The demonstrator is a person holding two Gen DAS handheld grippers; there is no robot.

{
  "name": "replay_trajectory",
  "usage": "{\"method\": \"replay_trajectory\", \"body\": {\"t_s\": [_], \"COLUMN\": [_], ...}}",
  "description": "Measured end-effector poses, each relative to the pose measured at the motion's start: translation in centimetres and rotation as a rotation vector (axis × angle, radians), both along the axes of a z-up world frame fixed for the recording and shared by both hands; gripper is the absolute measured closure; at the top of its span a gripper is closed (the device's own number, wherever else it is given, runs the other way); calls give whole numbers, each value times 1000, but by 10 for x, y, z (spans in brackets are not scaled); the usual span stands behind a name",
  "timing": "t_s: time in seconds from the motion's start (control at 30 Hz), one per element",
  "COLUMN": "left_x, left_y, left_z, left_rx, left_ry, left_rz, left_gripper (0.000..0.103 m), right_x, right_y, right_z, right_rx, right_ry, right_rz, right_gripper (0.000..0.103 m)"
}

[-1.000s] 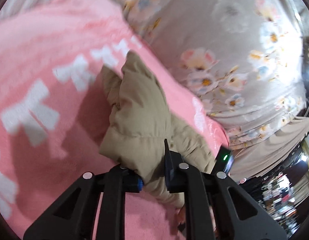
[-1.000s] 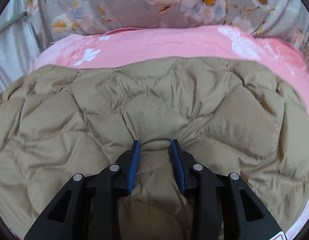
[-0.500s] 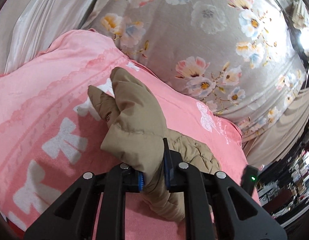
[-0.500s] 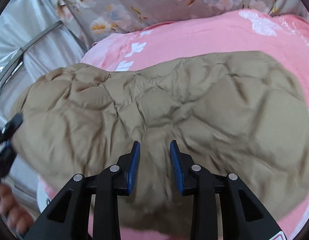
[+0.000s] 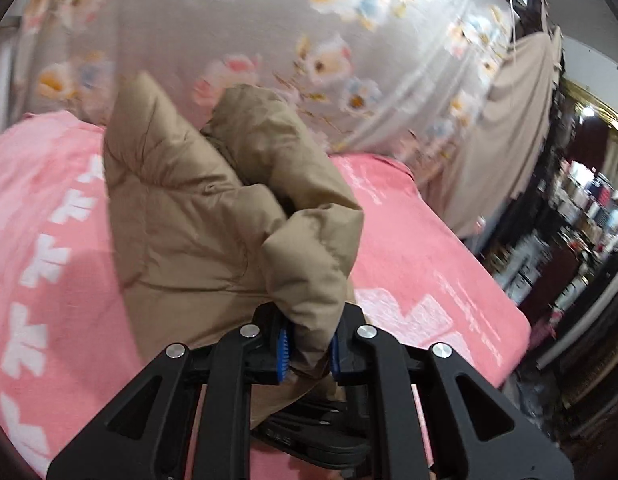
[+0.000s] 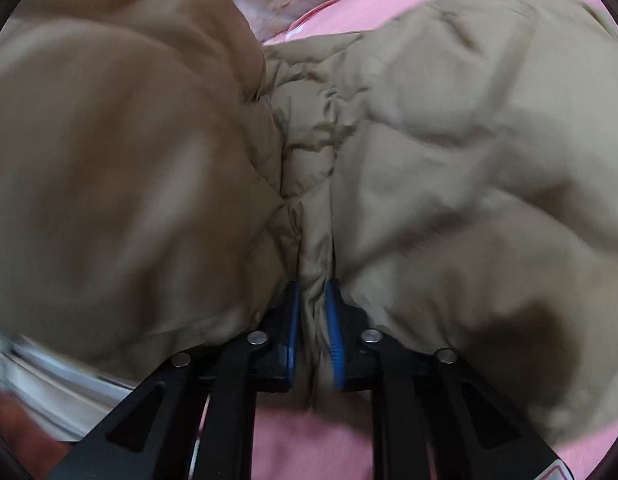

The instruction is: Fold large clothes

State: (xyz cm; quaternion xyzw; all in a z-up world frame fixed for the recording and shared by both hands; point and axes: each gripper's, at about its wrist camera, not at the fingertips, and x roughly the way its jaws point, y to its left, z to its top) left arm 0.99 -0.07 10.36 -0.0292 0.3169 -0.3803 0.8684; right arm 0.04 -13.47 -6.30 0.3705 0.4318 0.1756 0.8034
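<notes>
A tan quilted puffer jacket (image 5: pixel 213 208) lies on a pink blanket (image 5: pixel 421 264) with white bows. In the left wrist view my left gripper (image 5: pixel 307 346) is shut on a bunched end of the jacket, which stands lifted above the blanket. In the right wrist view the jacket (image 6: pixel 449 152) fills almost the whole picture. My right gripper (image 6: pixel 313 320) has its jaws closing, and its blue pads pinch a narrow fold of the tan fabric between them. Part of the other gripper (image 5: pixel 309 432) shows dark beneath the held cloth.
A grey floral curtain (image 5: pixel 349 32) hangs behind the bed. A beige cloth (image 5: pixel 509 128) drapes at the right, with cluttered shelves (image 5: pixel 581 216) beyond the bed's right edge. Pink blanket (image 6: pixel 309 440) shows under the right gripper.
My left gripper has swung across and upward with the jacket end, rolling level. My right gripper moved over the jacket and closed its jaws on a fold of it.
</notes>
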Motion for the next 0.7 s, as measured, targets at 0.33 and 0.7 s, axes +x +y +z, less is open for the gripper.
{"method": "replay_trajectory", "body": {"t_s": [0.33,0.7], "left_x": [15,11], "left_y": [-96,-123], "left_z": [-80,-120], "left_rx": [123,210], "left_ry": [182,237], "left_rz": [-78,-85], "left_gripper": [89,88], "right_x": [-100,-93], "right_y": [-116,-136], "right_z": [56,55], "right_rx": [-353,-383], "right_ry": [-6,-14], "right_rz": [-312,-361], "right_gripper": [86,86]}}
